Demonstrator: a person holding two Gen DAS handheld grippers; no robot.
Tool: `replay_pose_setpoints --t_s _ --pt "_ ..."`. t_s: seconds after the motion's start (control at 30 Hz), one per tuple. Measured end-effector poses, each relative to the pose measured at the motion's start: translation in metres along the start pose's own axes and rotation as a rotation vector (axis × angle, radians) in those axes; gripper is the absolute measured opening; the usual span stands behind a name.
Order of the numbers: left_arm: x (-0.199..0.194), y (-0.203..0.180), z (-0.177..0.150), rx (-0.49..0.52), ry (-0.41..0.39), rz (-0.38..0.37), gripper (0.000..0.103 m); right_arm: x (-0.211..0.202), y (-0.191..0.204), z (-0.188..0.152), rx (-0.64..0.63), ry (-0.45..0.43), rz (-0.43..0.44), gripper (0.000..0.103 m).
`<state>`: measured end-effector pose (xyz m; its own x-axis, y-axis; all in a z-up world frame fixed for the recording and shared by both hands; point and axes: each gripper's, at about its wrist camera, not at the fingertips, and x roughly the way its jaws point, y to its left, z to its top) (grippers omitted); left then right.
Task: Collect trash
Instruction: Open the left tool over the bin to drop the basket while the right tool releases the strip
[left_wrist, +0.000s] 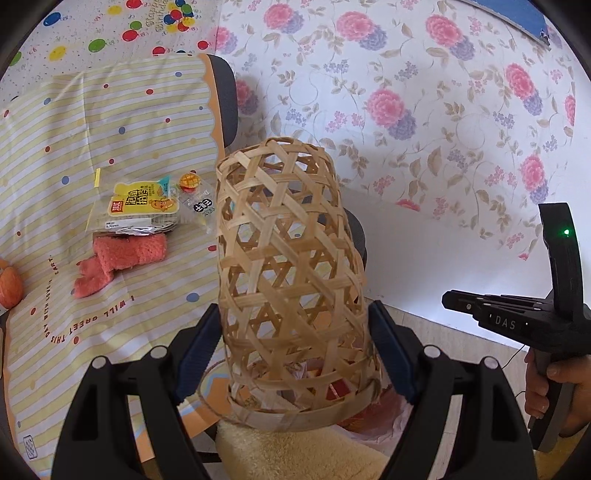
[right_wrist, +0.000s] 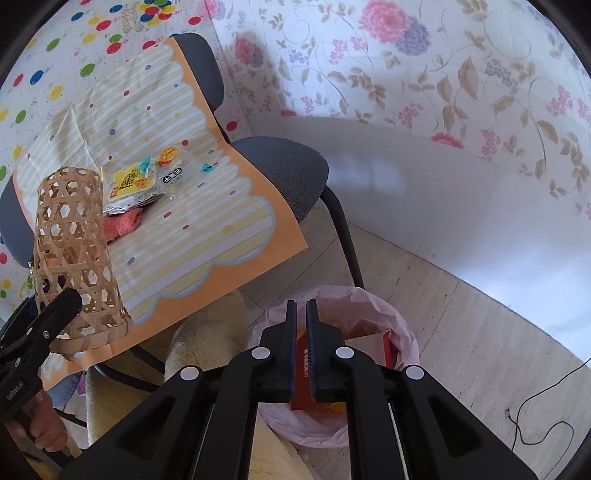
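Two hand-held grippers: left hand-held gripper (left_wrist: 295, 354) clamps woven bamboo basket (left_wrist: 288, 273) beside chair (right_wrist: 288, 166); right hand-held gripper (right_wrist: 301, 332) nearly closed, empty, above pink-lined bin (right_wrist: 402, 332). Snack wrappers (left_wrist: 144, 206) remain on chair. Risk: tilted basket slips, spilling trash.

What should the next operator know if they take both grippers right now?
Left gripper: clamped on the woven bamboo basket, held above the chair's edge.
Right gripper: jaws a narrow slit apart, nothing between them, poised over the pink-lined trash bin.
Done: a red box already lies in the bin.
Left: the yellow snack packet, the clear wrapper beside it and the foil scrap are on the striped sheet on the chair. The pink cloth lies there too; whether it is trash I cannot tell.
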<state>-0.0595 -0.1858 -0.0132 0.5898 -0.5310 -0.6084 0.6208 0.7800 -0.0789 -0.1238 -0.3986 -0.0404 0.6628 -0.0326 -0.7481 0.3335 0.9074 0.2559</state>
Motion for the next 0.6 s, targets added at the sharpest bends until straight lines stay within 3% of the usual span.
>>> replay_pose_setpoints --t_s 0.23,0.37,0.6 --pt "0.003 -0.008 -0.005 0.039 0.007 -0.013 0.077 -0.007 0.010 0.010 -0.001 -0.066 0.081 0.016" --pt "0.004 -0.015 -0.008 0.062 0.013 -0.059 0.078 -0.008 0.015 0.015 -0.013 -0.082 0.099 0.017" --pt "0.022 -0.047 -0.006 0.145 0.062 -0.161 0.078 -0.026 -0.002 0.018 0.005 -0.131 0.064 0.017"
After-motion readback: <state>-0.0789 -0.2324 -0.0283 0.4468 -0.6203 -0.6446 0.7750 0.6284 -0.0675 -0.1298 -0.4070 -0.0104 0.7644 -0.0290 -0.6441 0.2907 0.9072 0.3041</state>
